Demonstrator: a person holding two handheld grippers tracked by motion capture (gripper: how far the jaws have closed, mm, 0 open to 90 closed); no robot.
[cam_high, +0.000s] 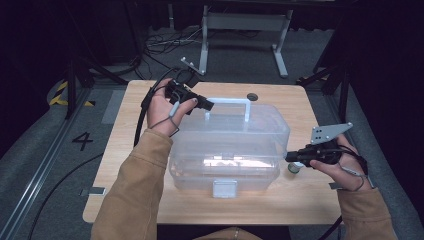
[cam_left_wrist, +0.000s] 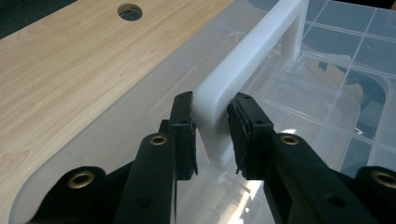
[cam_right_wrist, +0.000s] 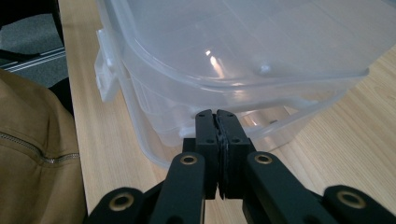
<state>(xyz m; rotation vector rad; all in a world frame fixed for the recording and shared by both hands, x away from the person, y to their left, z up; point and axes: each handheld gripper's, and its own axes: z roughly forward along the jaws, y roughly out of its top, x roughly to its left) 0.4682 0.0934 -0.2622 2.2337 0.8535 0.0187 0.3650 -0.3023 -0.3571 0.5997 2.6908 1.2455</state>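
Clear plastic storage box (cam_high: 230, 150) sits mid-surface (cam_high: 150, 200), lid on, front latch (cam_high: 224, 188) toward the person. Left gripper (cam_left_wrist: 211, 126): jaws clamped on the white carry handle (cam_left_wrist: 252, 60) near its end. Right gripper (cam_right_wrist: 217, 135): jaws closed, empty, at the box's right-end rim. Judgement: keep the handle grip square and steady the right end before any lift, so the box stays level.

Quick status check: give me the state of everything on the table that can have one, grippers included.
Clear storage box: lid on, upright on the table.
White handle: raised, clamped near one end.
Front latch: appears down, closed.
Left gripper: shut on the handle.
Right gripper: jaws shut, nothing visible between them, tips at the box's side edge.
Small round object: resting on the table by the right gripper.
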